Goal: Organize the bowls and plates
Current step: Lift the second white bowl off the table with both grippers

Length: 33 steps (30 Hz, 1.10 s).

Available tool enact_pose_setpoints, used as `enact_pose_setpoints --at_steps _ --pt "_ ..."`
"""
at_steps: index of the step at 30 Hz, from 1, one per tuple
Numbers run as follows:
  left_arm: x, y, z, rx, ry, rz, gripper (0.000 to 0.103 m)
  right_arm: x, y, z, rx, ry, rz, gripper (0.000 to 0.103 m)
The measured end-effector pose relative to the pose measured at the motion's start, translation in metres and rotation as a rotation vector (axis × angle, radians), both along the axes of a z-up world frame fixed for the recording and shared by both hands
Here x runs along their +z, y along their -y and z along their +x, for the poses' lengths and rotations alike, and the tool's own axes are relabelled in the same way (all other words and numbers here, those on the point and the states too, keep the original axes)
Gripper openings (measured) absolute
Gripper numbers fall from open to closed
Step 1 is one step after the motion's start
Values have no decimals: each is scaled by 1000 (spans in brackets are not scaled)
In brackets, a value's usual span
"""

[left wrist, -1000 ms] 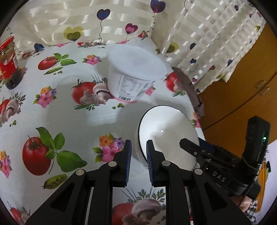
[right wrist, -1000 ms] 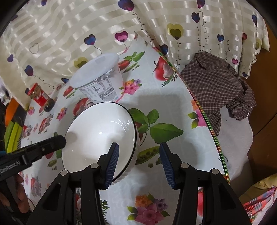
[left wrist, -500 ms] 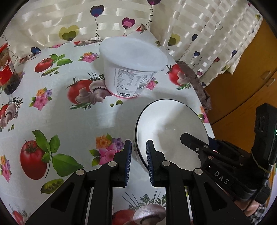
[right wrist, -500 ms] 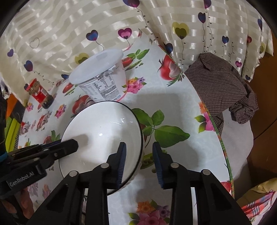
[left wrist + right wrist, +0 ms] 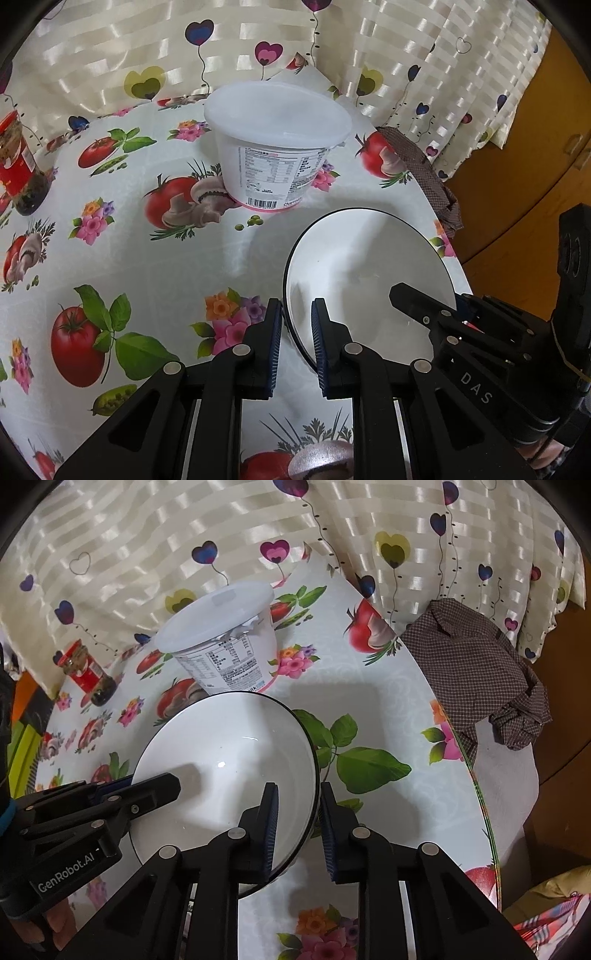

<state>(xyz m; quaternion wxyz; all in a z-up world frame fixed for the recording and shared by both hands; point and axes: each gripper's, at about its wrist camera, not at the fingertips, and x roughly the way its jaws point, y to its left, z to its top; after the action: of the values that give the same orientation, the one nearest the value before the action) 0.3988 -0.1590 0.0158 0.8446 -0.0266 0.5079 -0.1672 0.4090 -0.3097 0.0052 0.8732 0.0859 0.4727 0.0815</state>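
In the left wrist view the bowl (image 5: 369, 280) sits right of centre on the desk (image 5: 155, 258), near the desk's right edge. The tub (image 5: 277, 147) stands above it, toward the upper middle of the frame, apart from it. The jar (image 5: 18, 166) stands at the far left edge. The cloth (image 5: 424, 173) hangs over the desk's edge at upper right. The left claw (image 5: 295, 343) straddles the bowl's left rim at lower centre; the right claw (image 5: 424, 302) straddles its right rim.

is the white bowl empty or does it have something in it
Empty: the bowl shows only bare glossy white inside, with a gripper on each side of its rim.
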Motion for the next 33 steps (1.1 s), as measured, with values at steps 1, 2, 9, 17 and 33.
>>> enact_pose_setpoints --at_steps 1,2,9,17,33 --pt "0 0 -1 0 -1 -2 17 0 0 -1 0 0 -2 21" --pt "0 0 -1 0 -2 -3 17 1 0 -2 -1 0 -4 21" --pt "1 2 -13 -9 -5 -5 17 2 5 -13 -14 -8 6 19" --pt "2 3 -24 -25 -7 4 17 3 7 -26 -20 -11 18 19" --pt "9 1 -37 -29 12 19 17 9 5 -42 -22 -10 38 19"
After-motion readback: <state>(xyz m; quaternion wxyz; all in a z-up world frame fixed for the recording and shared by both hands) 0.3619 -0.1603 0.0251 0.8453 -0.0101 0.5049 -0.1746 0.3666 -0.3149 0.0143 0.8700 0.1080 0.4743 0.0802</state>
